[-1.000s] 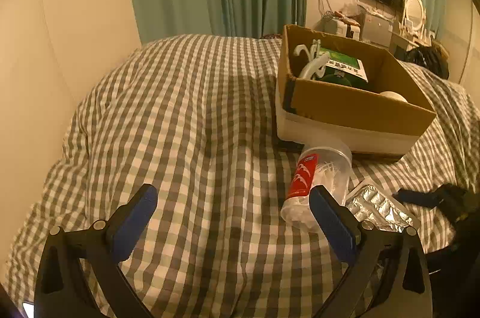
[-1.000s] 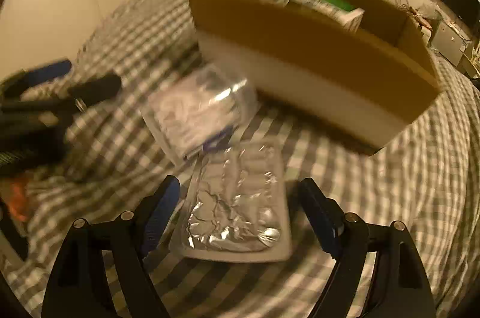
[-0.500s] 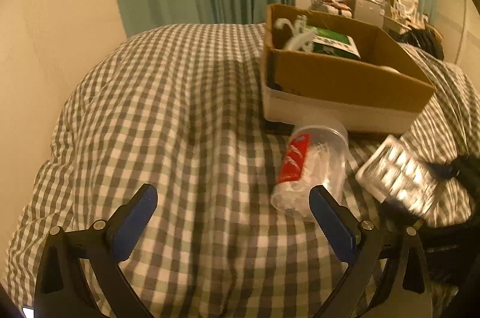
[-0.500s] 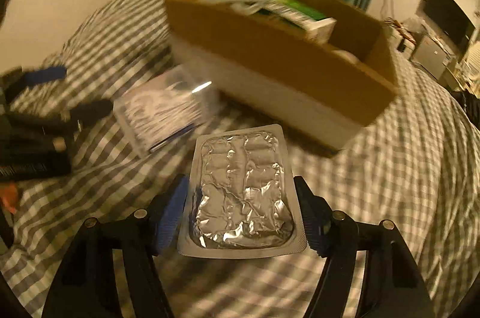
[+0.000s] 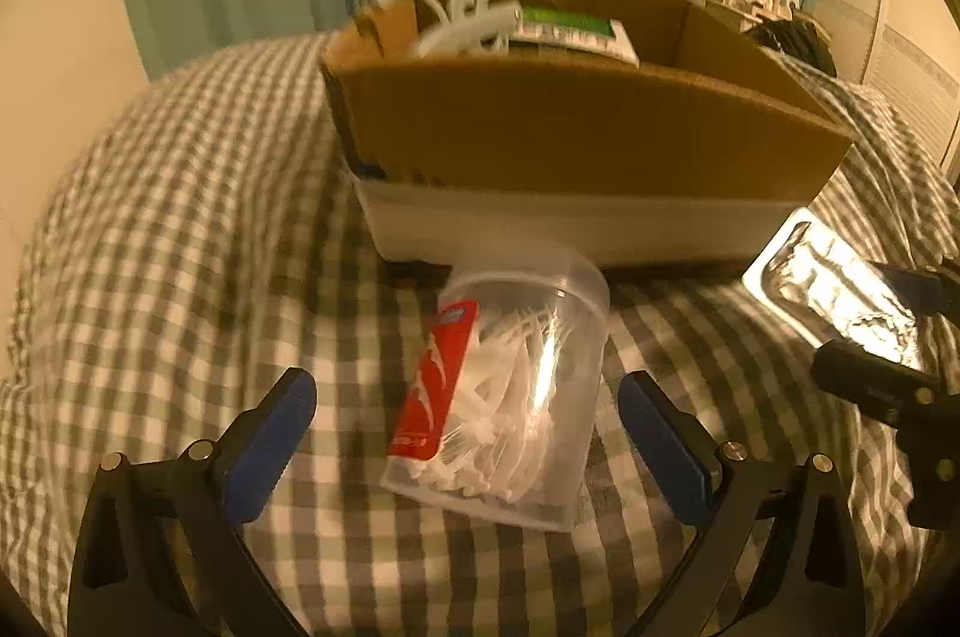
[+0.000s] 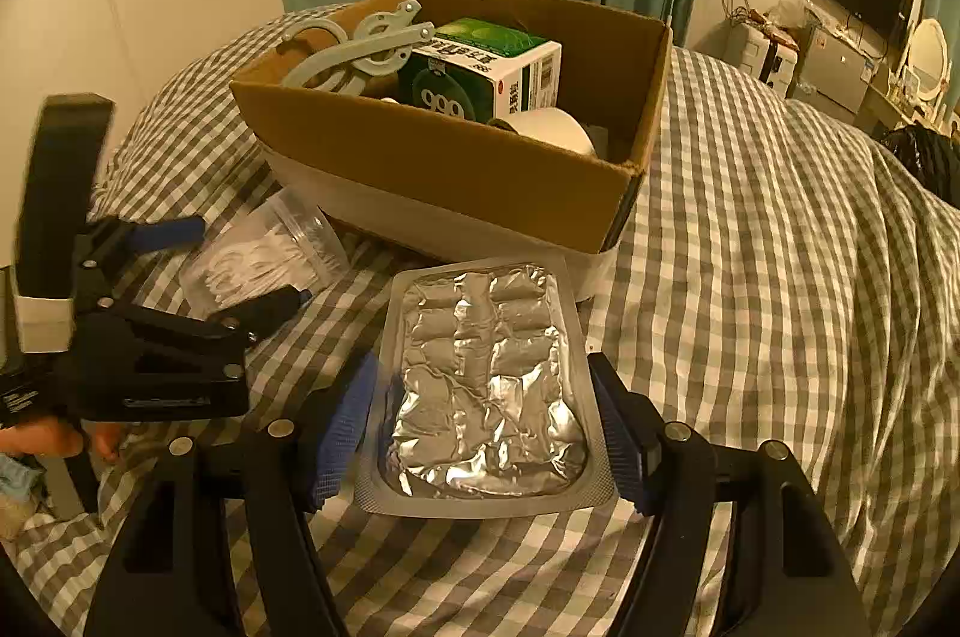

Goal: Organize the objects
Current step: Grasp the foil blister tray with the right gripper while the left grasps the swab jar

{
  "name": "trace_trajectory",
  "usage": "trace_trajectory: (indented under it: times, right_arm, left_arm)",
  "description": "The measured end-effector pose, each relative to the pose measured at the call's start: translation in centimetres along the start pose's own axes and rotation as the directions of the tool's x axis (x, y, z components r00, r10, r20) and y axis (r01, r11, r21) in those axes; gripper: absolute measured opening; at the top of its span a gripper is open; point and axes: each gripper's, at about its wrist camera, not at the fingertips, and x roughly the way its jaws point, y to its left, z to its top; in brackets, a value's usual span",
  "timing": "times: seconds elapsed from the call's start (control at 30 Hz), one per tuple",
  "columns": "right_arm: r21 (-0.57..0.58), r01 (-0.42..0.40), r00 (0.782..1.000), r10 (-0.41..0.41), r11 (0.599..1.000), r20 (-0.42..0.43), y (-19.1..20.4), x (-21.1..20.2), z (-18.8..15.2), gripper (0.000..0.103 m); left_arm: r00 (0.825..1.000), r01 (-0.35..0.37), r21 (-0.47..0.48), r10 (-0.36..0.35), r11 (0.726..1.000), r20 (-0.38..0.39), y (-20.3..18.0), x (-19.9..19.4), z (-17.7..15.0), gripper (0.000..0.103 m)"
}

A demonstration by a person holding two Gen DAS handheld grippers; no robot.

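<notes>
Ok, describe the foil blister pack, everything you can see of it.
The blister pack is a flat rectangular sheet with rounded corners, its crinkled silver foil facing up over two columns of bumps, with a plain flat rim around them. The right gripper is shut on its long edges and holds it lifted above the checked bedspread, its far end toward the cardboard box.
</notes>
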Motion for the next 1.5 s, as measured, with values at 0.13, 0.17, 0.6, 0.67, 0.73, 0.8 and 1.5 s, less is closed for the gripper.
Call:
trace_trajectory:
  times: [0.13,0.17,0.6,0.67,0.73,0.8,1.5]
  right_arm:
    - [0.007,-0.008,1.0,0.008,1.0,-0.008,-0.1,0.2,-0.1,0.069]
    - [0.007,-0.009,1.0,0.009,1.0,-0.007,-0.2,0.1,-0.2,0.069]
    - [0.006,0.018,0.998,-0.018,1.0,0.06,-0.1,-5.1,-0.3,0.069]
    - [0.005,0.019,0.998,-0.019,1.0,0.067,0.0,-6.1,-0.6,0.069]
    - [0.003,0.018,0.997,-0.018,1.0,0.077,0.0,-7.1,-0.9,0.069]
    - [0.003,0.018,0.996,-0.018,1.0,0.088,0.0,-8.1,-1.2,0.069]
    - [-0.025,-0.007,0.964,0.013,1.0,0.264,-1.2,-14.5,4.1,0.069]
  left_arm:
    - [0.995,0.054,-0.005,-0.055,0.999,-0.08,-0.2,1.0,-0.6,0.071]
    - [0.996,0.049,0.002,-0.049,0.999,-0.077,-0.3,0.8,-0.7,0.071]
    - [0.999,0.034,-0.051,-0.035,0.998,-0.018,-0.1,-6.5,-2.6,0.066]
    - [0.999,0.034,-0.053,-0.035,0.998,-0.01,-0.6,-7.8,-3.3,0.066]
    - [1.0,0.029,-0.059,-0.029,0.998,-0.005,-1.2,-8.6,-3.5,0.066]
    - [0.999,0.038,-0.071,-0.037,0.997,0.006,-1.4,-9.6,-3.7,0.066]
    - [0.975,-0.015,-0.077,0.031,0.997,0.22,-3.4,-16.8,5.5,0.065]
